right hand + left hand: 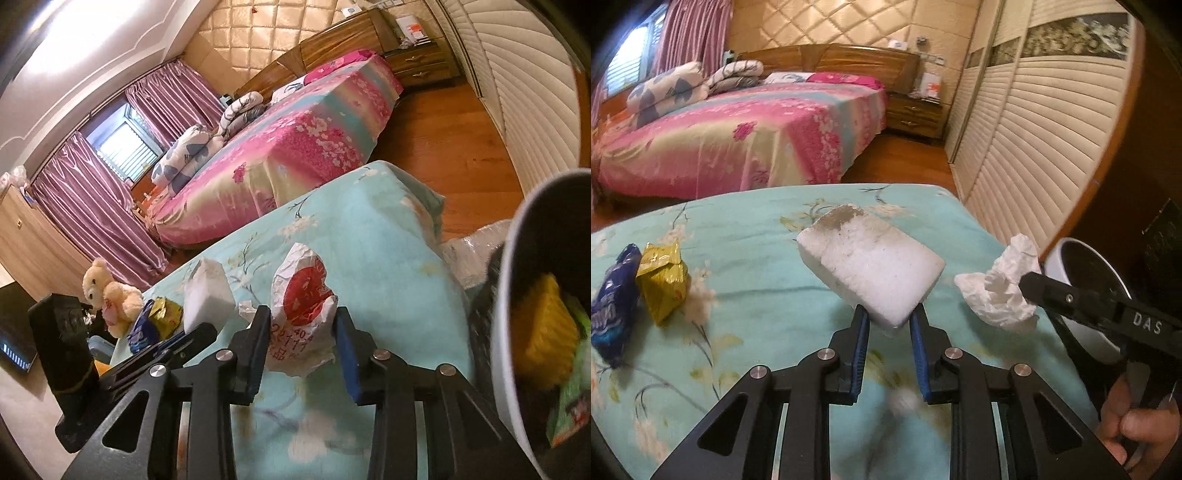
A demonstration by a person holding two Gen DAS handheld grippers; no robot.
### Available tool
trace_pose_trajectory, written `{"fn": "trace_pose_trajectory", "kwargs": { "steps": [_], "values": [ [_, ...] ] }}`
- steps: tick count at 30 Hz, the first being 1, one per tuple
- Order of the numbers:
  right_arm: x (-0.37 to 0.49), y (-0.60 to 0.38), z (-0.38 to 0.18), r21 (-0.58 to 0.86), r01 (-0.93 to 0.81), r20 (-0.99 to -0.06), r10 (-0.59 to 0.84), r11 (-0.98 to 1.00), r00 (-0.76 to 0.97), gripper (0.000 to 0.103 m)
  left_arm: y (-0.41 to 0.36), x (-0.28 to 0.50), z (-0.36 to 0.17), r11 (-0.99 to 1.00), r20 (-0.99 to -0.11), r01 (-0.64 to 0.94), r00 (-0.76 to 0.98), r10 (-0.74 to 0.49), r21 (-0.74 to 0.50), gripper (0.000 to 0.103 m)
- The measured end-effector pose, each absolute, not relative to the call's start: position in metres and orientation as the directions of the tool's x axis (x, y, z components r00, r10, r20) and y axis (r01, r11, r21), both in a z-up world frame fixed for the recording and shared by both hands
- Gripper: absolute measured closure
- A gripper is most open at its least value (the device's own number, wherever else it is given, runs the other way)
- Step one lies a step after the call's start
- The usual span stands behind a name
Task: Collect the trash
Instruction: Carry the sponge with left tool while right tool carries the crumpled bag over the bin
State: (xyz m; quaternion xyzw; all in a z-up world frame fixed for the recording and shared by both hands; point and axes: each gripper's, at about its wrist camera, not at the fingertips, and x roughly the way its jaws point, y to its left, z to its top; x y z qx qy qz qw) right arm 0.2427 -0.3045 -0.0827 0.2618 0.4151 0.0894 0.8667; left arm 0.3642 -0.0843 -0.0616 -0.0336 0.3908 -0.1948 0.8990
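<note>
Turquoise floral bedding [757, 295] carries the trash. Your left gripper [889, 320] pinches the white foam block [871, 271]; your right gripper [301, 325] pinches the crumpled wrapper [303, 302] beside the bin [517, 295]. Next, carry both over the bin and release.

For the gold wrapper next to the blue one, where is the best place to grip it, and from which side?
Probably grip the gold wrapper at its crimped upper edge, coming from above: that flap stands up from the cloth, and the blue wrapper touches its left side.
</note>
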Motion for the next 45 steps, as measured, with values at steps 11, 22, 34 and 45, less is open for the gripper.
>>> {"fn": "trace_pose_trajectory", "kwargs": {
  "steps": [11, 22, 34, 45],
  "values": [
    [0.190, -0.322, -0.061, 0.513, 0.086, -0.648, 0.319, 0.854, 0.692, 0.068, -0.106, 0.311, -0.047, 0.886, -0.682, 0.418, 0.590, -0.433, -0.201, 0.082],
    [0.152, -0.355, -0.043, 0.492, 0.147, -0.626, 0.231, 0.858, 0.745, 0.068, -0.138, 0.286, -0.033, 0.839, -0.668, 0.513, 0.561, -0.489, -0.183, 0.082],
    [0.129, -0.391, -0.043, 0.497, 0.223, -0.617, 0.161, 0.839, 0.771, 0.067, -0.174, 0.282, -0.030, 0.810, -0.674, 0.566, 0.537, -0.506, -0.157, 0.082],
    [0.121, -0.412, -0.046, 0.496, 0.271, -0.620, 0.118, 0.825, 0.776, 0.066, -0.215, 0.285, -0.032, 0.788, -0.684, 0.600, 0.517, -0.515, -0.139, 0.082]
  ]
}}
